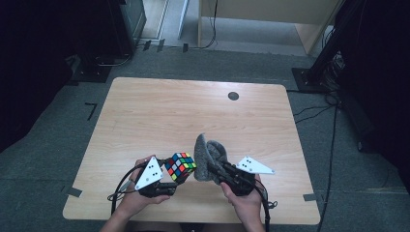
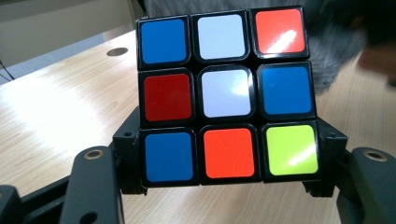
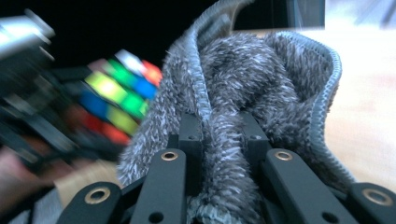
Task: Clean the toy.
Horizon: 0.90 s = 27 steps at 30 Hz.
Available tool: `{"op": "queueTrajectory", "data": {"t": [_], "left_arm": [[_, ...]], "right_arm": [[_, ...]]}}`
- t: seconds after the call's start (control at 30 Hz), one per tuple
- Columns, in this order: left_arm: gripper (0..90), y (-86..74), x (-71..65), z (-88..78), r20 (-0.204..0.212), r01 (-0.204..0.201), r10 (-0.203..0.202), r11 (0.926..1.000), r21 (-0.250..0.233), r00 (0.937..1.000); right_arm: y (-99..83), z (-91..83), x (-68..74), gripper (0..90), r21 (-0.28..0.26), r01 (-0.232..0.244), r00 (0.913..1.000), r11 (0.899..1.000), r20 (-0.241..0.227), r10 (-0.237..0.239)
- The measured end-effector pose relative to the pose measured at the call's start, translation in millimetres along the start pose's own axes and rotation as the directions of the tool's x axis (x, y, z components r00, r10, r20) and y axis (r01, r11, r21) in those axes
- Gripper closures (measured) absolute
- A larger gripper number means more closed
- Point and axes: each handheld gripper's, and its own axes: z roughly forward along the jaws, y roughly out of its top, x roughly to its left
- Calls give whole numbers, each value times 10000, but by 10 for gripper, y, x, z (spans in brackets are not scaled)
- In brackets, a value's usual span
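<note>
Wooden counter (image 1: 145, 116) carries nothing under the work. Grey fleece cloth (image 1: 209, 157), raised above its near edge, is pinched in the right gripper (image 1: 223, 173) jaws. Just left, the Rubik's cube (image 1: 180, 166) sits clamped in the left gripper (image 1: 170, 180) jaws.

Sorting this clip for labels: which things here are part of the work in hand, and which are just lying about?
In the work:
- multicoloured puzzle cube, clamped in the left gripper
- fuzzy grey cloth, pinched in the right gripper

Lying about:
- light wooden table with its round dark cable hole
- black cables on the grey floor
</note>
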Motion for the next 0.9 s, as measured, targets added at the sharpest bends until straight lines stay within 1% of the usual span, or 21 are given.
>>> {"op": "queueTrajectory", "data": {"t": [0.07,0.13,0.17,0.23,0.27,0.33,0.37,0.4,0.47,0.5,0.57,0.63,0.67,0.7,0.73,0.77,0.83,0.87,0.9], "left_arm": [[338,6,-28,19,128,-41,41,10000,-11,9999],[338,10,-52,31,385,-102,101,9999,15,9992],[339,11,-66,38,480,-262,256,9996,111,9985],[339,9,-108,60,531,-594,577,9978,304,9969],[339,7,-128,70,571,-665,645,9972,347,9963],[339,16,-158,76,632,-777,757,9965,299,9951],[339,24,-171,72,669,-849,831,9961,244,9943],[339,33,-186,64,727,-920,902,9955,216,9933],[339,60,-214,36,734,-1098,1089,9939,84,9913],[339,77,-219,20,688,-1161,1156,9932,42,9909],[339,93,-212,-2,566,-1150,1150,9934,-32,9918],[339,90,-184,-14,599,-1006,1010,9949,-86,9931],[339,85,-173,-13,580,-980,985,9951,-115,9934],[340,80,-163,-10,566,-948,952,9955,-86,9938],[339,75,-158,-2,553,-927,928,9957,-40,9942],[339,68,-156,7,507,-955,953,9954,26,9942],[339,59,-164,28,464,-997,989,9949,150,9940],[340,58,-172,34,478,-1017,1007,9946,187,9938],[339,60,-181,37,497,-1027,1018,9946,166,9936]], "right_arm": [[96,-68,86,767,-443,57,9995,9990,-308,-71],[155,-107,162,766,-714,-2,9976,9975,-693,-48],[172,-119,196,766,-840,-44,9962,9965,-866,-29],[197,-135,246,767,-1185,-167,9897,9928,-1433,-4],[208,-145,271,767,-1334,-192,9874,9909,-1579,-21],[226,-152,307,767,-1426,-131,9854,9897,-1696,-114],[222,-135,312,767,-1307,-149,9831,9913,-1826,-93],[206,-107,307,766,-1130,-109,9827,9935,-1852,-102],[148,-56,272,766,-835,-70,9887,9965,-1496,-56],[116,-36,233,766,-776,-132,9909,9969,-1349,26],[71,-24,146,766,-638,-256,9951,9976,-969,194],[59,-26,86,766,-300,67,9997,9995,-237,-74],[60,-34,65,766,-197,92,10000,9998,-1,-92],[67,-49,51,766,-229,-19,10000,9997,26,20],[81,-70,48,765,-384,-163,9999,9991,-51,161],[103,-94,57,765,-572,-299,9993,9979,-234,286],[153,-137,108,764,-1035,-491,9955,9934,-859,403],[171,-145,148,764,-1164,-535,9917,9918,-1223,391],[181,-137,190,763,-1239,-458,9889,9912,-1463,274]]}}
